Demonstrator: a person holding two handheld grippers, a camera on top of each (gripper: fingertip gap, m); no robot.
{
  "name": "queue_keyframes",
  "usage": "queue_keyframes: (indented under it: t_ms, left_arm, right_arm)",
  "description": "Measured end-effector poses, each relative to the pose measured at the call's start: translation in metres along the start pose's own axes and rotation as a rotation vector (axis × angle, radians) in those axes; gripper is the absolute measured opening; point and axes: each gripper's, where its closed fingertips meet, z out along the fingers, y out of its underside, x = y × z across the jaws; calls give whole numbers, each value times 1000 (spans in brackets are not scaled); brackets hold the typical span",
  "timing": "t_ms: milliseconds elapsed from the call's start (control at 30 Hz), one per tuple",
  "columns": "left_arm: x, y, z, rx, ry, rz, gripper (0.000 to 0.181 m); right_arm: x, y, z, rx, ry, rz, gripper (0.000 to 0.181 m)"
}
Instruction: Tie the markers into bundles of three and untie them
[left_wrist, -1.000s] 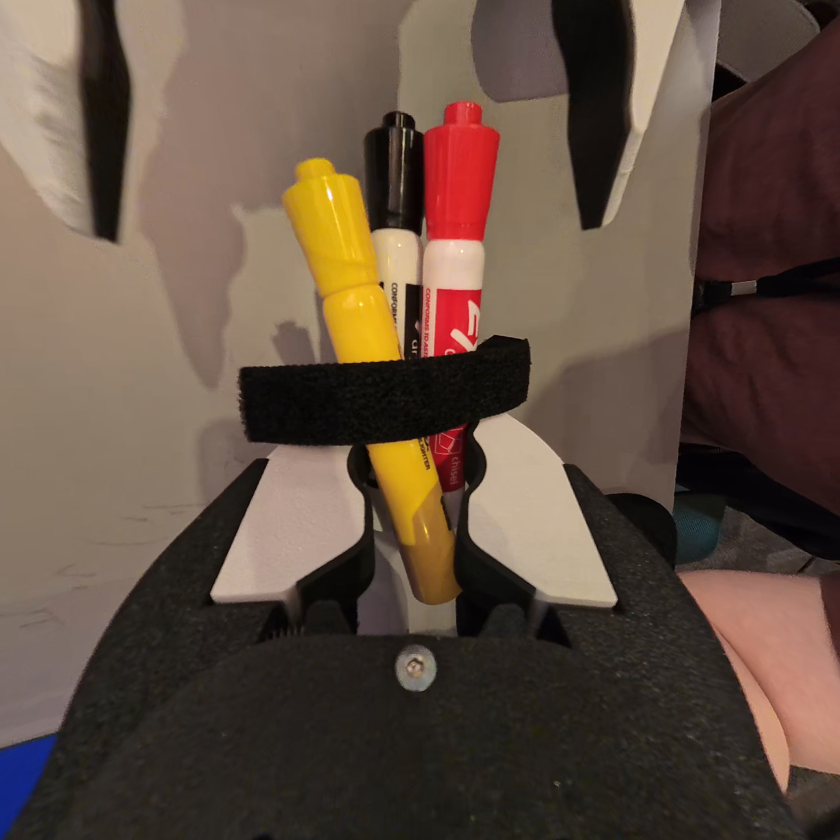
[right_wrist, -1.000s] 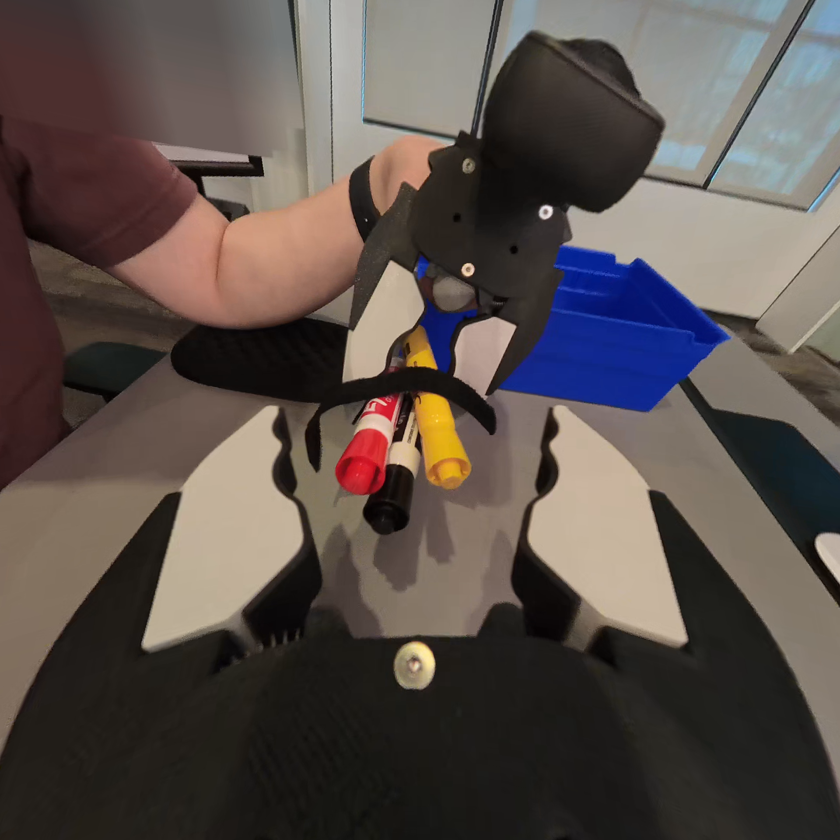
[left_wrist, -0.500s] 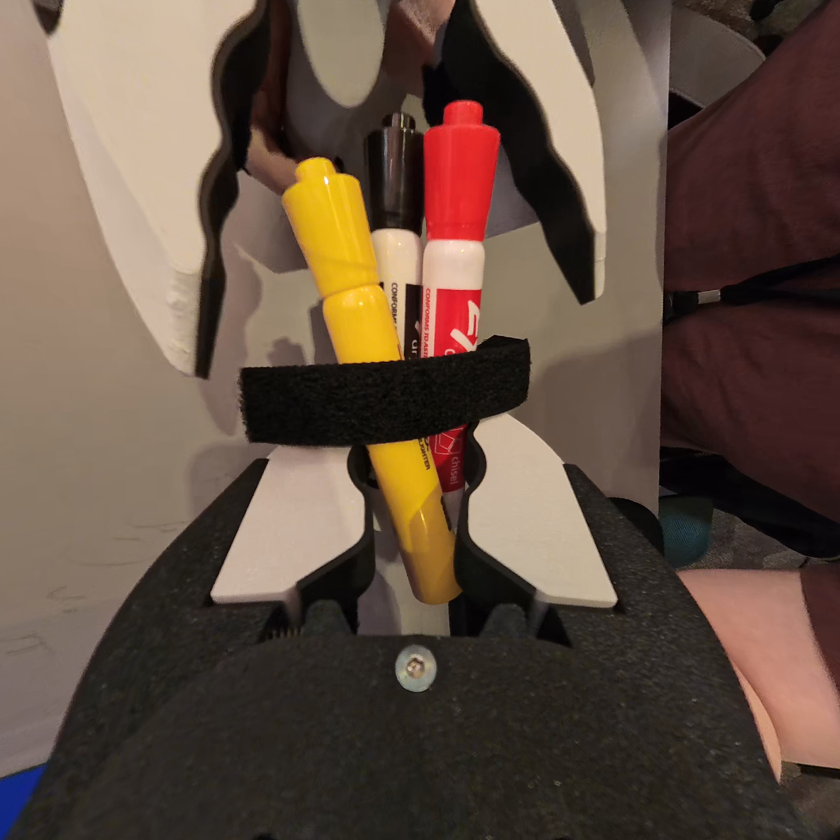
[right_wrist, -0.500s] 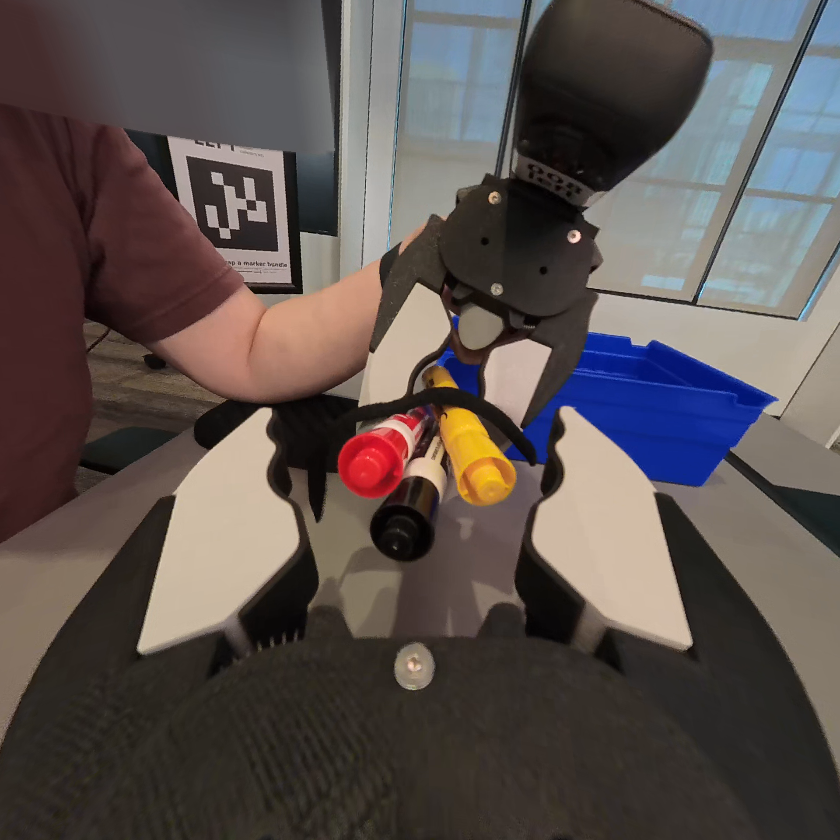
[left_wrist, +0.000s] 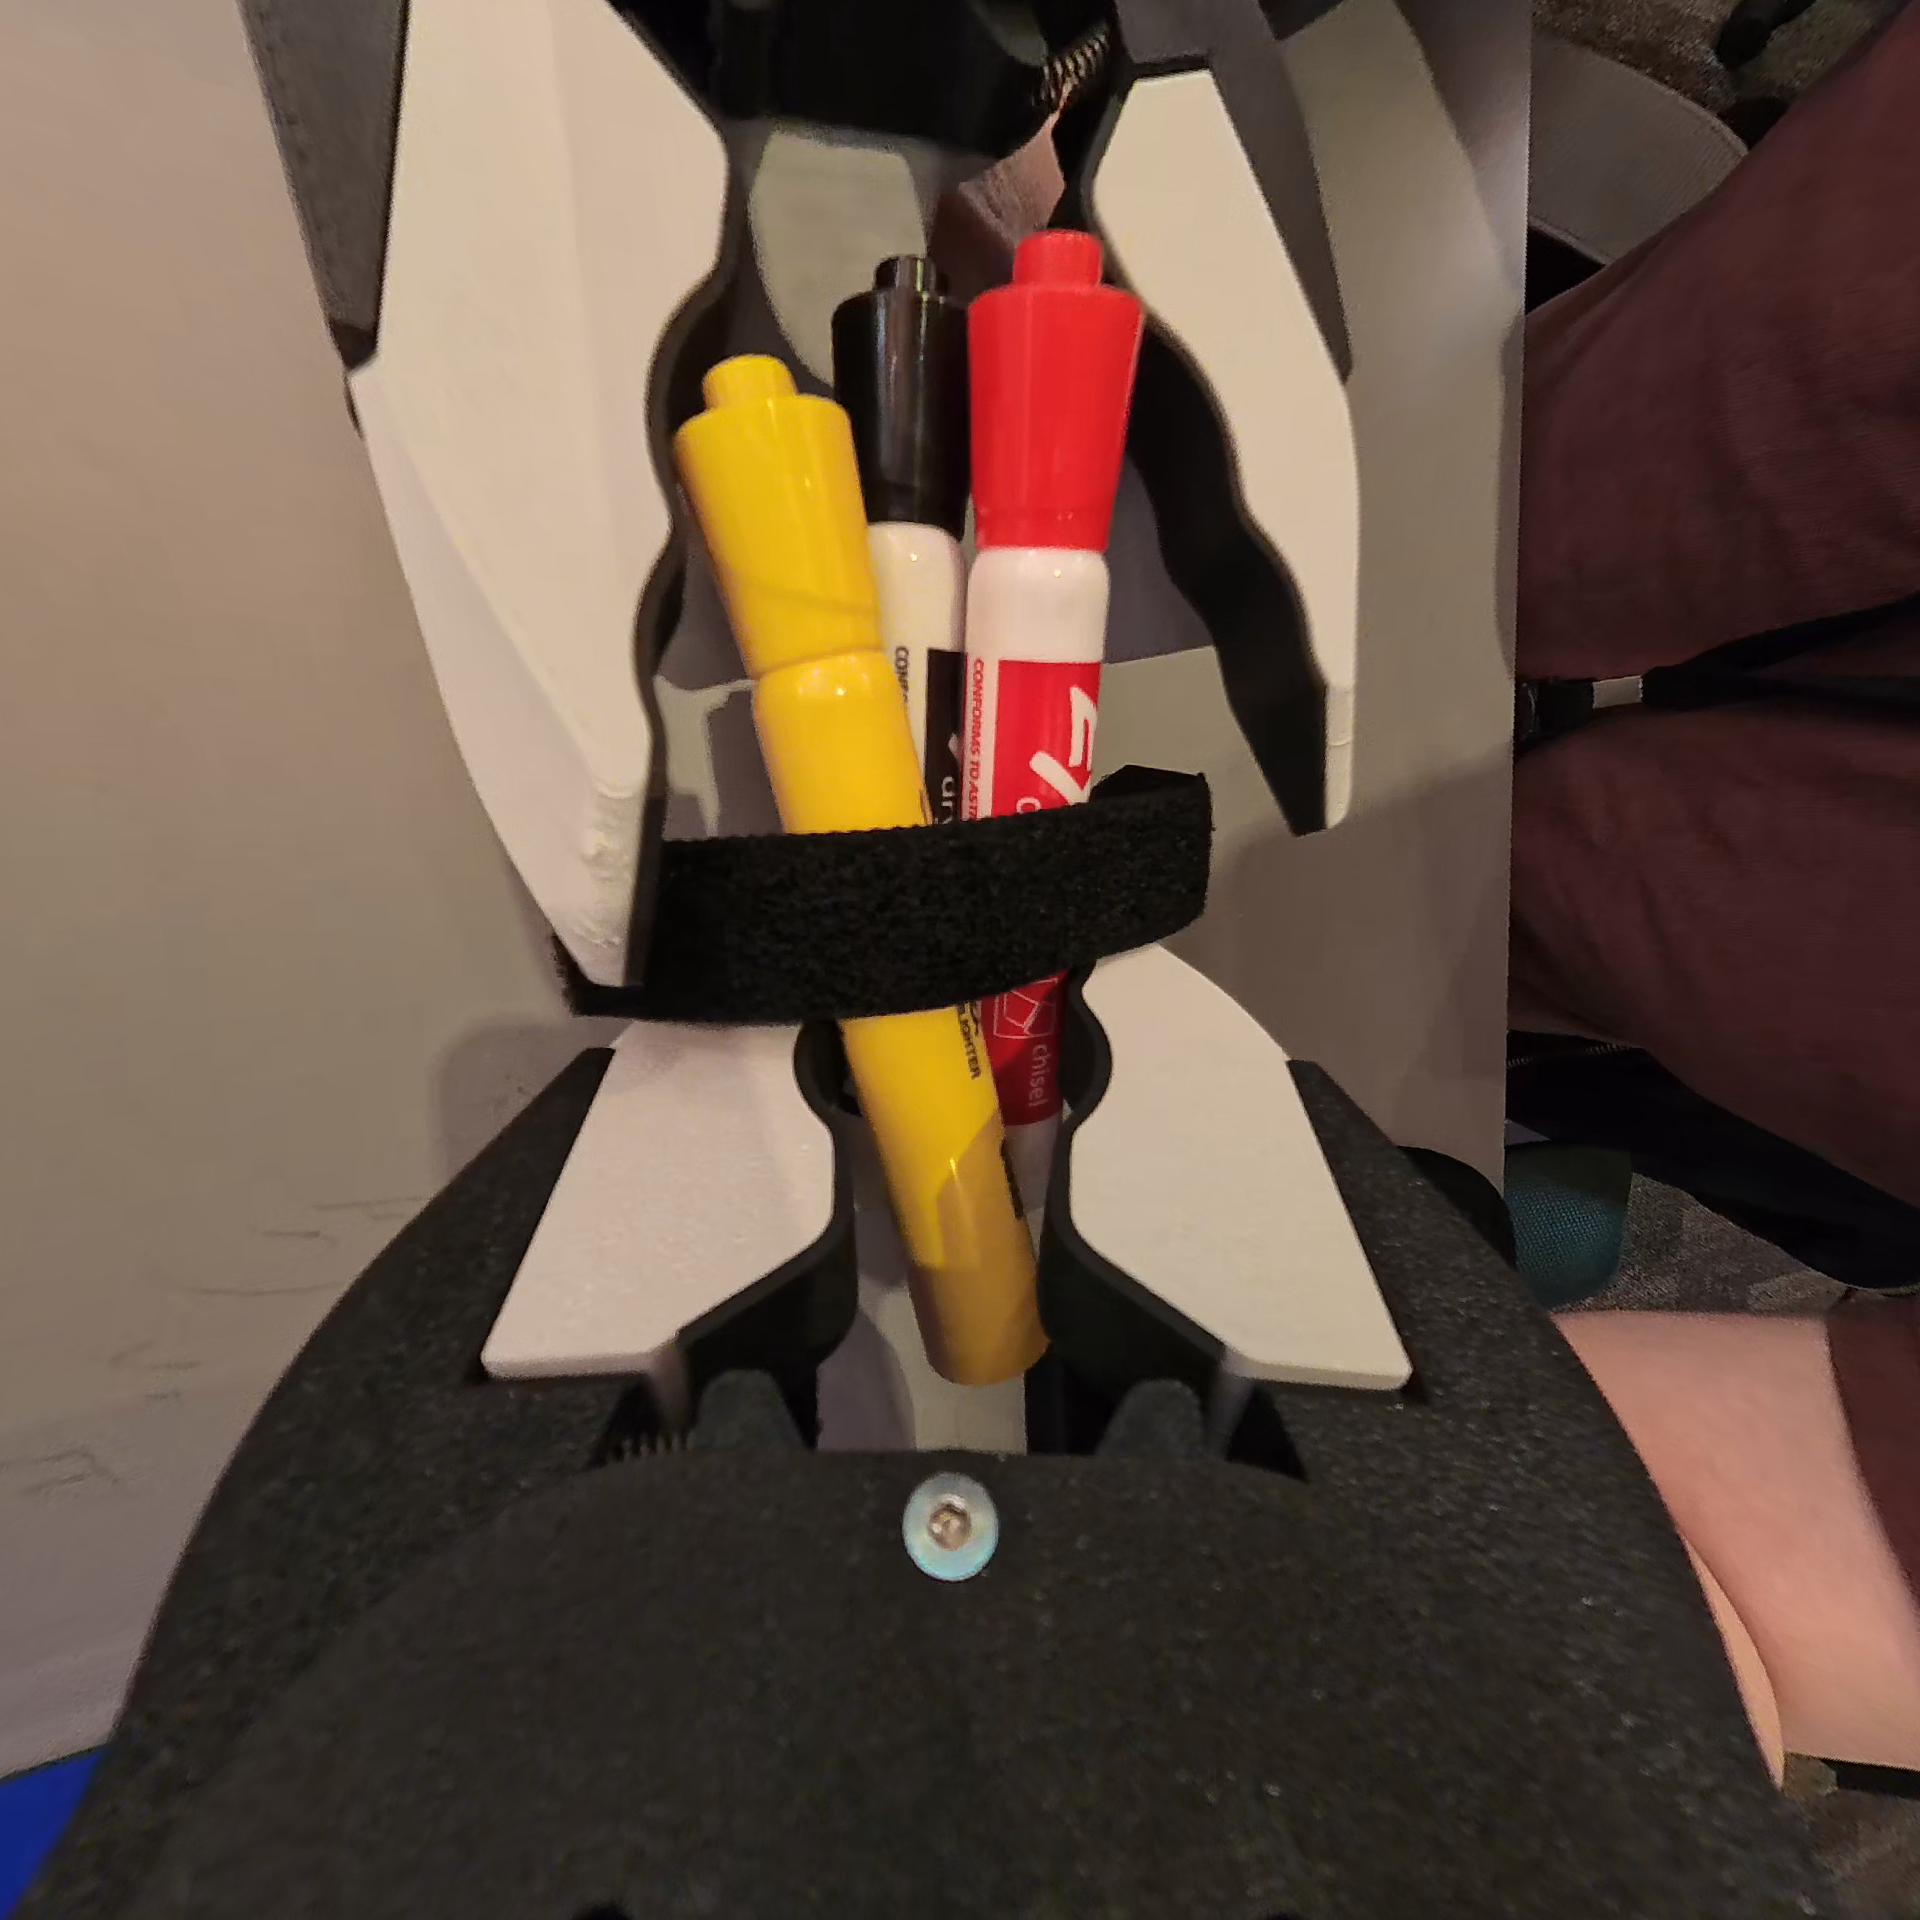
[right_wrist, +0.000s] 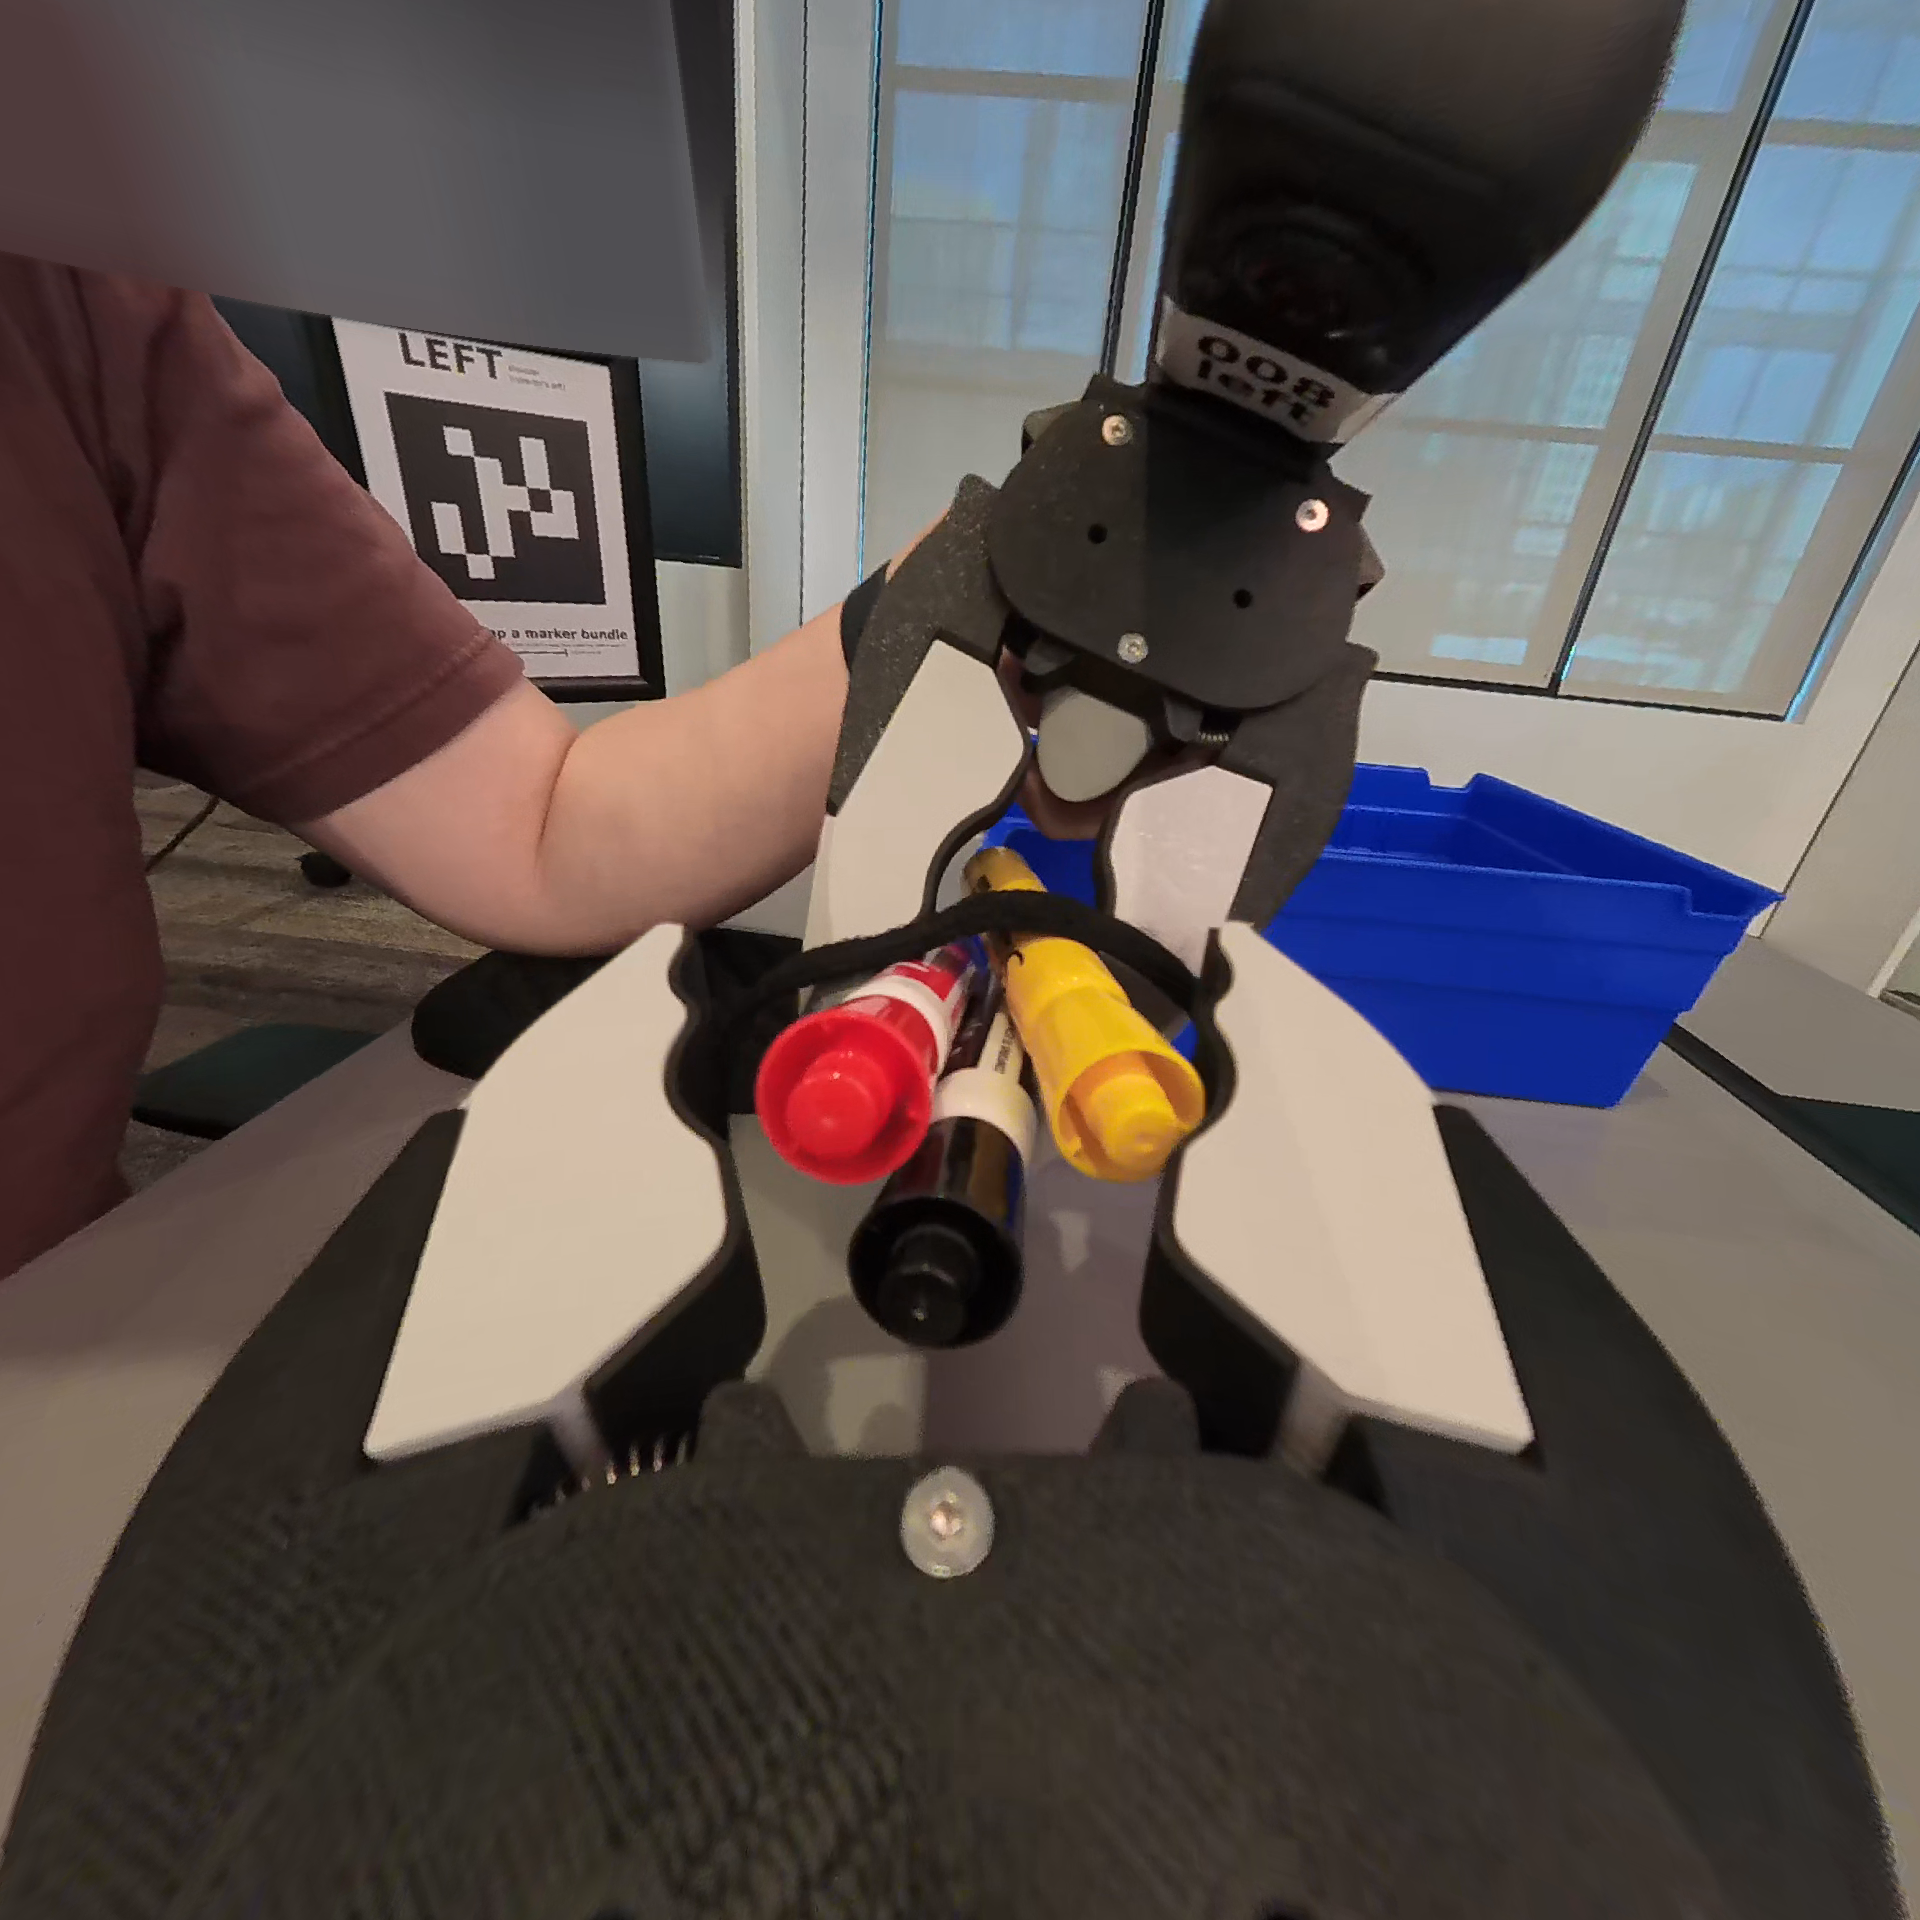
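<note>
Black fabric hook-and-loop strap (left_wrist: 914, 914) is circling the yellow marker (left_wrist: 852, 821), black-capped marker (left_wrist: 909, 499) and red-capped marker (left_wrist: 1044, 623), whose lower ends the left gripper (left_wrist: 951, 1049) is clamping. From the right wrist, the right gripper (right_wrist: 951, 1029) is gaping wide around the bundle's caps above the grey table (right_wrist: 1714, 1247), gripping nothing; a blue plastic bin (right_wrist: 1507, 935) is sitting at the table's far edge.

Daylight pours through the windows (right_wrist: 1558, 416) in the right view, bright and cool; the table (right_wrist: 1714, 1195) shows glare. Left view is warm and dimmer, soft shadows on the table (left_wrist: 208, 727). Wide-angle bending at edges, near caps slightly blurred.
</note>
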Motion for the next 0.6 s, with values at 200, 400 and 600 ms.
queue_keyframes:
  t_ms: [200,400,600]
  left_arm:
    - [2,-1,0,-3,-1,8,38]
    - [1,0,0,-6,-7,8,38]
    - [-1,1,0,-9,-9,1,38]
  right_arm:
    - [0,8,1,-62,4,-28,88]
    - [1,11,1,-92,13,-20,80]
    - [2,16,-1,-134,11,25,73]
